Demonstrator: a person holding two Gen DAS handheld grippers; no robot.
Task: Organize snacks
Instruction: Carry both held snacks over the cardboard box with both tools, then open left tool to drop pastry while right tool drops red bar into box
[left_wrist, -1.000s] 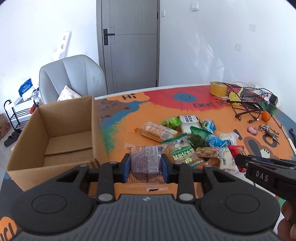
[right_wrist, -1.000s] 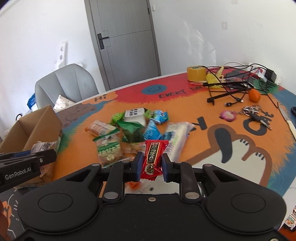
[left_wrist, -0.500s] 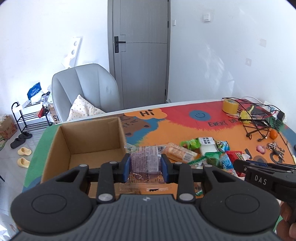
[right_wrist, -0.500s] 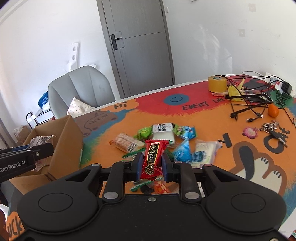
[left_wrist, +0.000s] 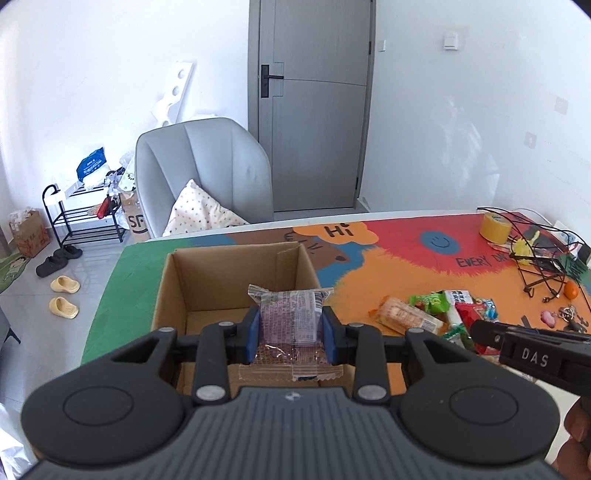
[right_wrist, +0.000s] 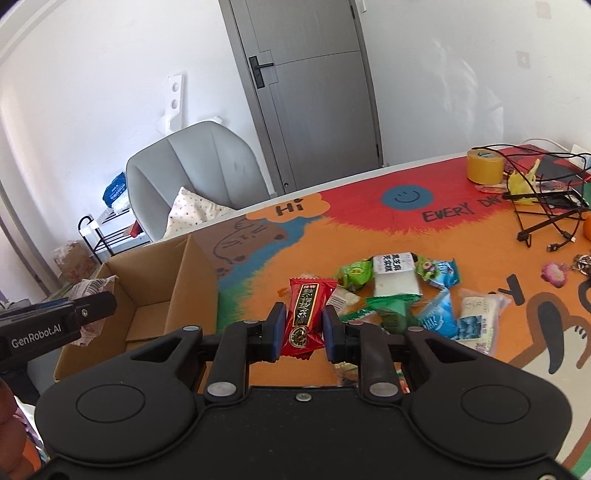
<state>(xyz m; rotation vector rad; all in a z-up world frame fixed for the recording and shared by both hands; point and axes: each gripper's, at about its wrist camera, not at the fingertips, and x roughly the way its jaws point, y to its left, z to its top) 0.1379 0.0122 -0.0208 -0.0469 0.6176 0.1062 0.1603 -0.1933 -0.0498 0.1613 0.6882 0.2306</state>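
My left gripper (left_wrist: 291, 330) is shut on a clear-wrapped dark purple snack packet (left_wrist: 290, 321), held over the near side of an open cardboard box (left_wrist: 221, 269). The box's visible floor is bare. In the right wrist view, my right gripper (right_wrist: 304, 328) is shut on a red snack packet (right_wrist: 306, 317), held above the orange table mat to the right of the same cardboard box (right_wrist: 155, 280). A pile of loose snacks (right_wrist: 399, 291) lies on the mat beyond it. The left gripper's finger and its packet show at the left edge of that view.
A colourful mat covers the table (left_wrist: 369, 258). A roll of yellow tape (right_wrist: 484, 166), tangled black cables (right_wrist: 546, 206), an orange (left_wrist: 571, 290) and keys lie at the far right. A grey chair (left_wrist: 207, 173) with a cushion stands behind the table; a shoe rack (left_wrist: 85, 218) and slippers are on the floor at left.
Both grippers have moved left and upward with their packets. The left one went from beside the box to over its near side; the right one has neared the box.
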